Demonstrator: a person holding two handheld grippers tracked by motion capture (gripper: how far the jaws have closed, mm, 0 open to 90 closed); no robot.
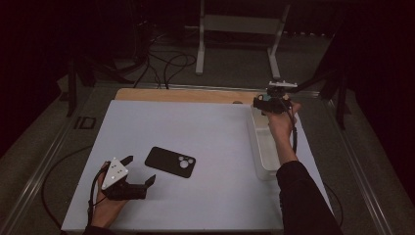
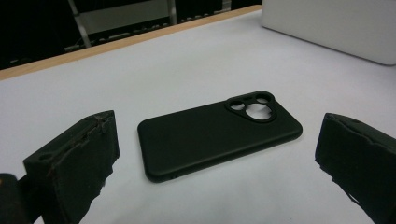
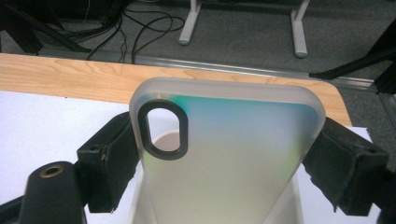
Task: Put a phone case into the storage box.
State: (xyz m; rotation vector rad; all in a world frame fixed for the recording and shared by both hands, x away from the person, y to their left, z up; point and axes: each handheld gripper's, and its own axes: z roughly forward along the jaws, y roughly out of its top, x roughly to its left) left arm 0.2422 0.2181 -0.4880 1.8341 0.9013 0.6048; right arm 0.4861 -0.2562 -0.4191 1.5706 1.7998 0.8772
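My left gripper (image 1: 142, 171): jaws spread wide, holding nothing, low over the white table sheet (image 1: 195, 127) near its front left corner, pointing toward about 2 o'clock

Matte black phone case with a round camera cut-out (image 1: 170, 161): flat on the sheet, back up, just beyond my left jaws at about 2 o'clock from them; in the left gripper view it (image 2: 219, 133) lies between the two jaws but clear of both, cut-out at its far right end

My right gripper (image 1: 270, 104): at the far right of the table, closed on the long edges of a frosted translucent phone case with a dark oval camera opening (image 3: 224, 149)

Frosted case: held tilted, oval opening at its upper left in the right gripper view, gripped from both sides over the far end of a long white plastic bin (image 1: 264, 147)

White bin: runs along the right edge of the sheet, well apart from the black case, at about 3 o'clock from it
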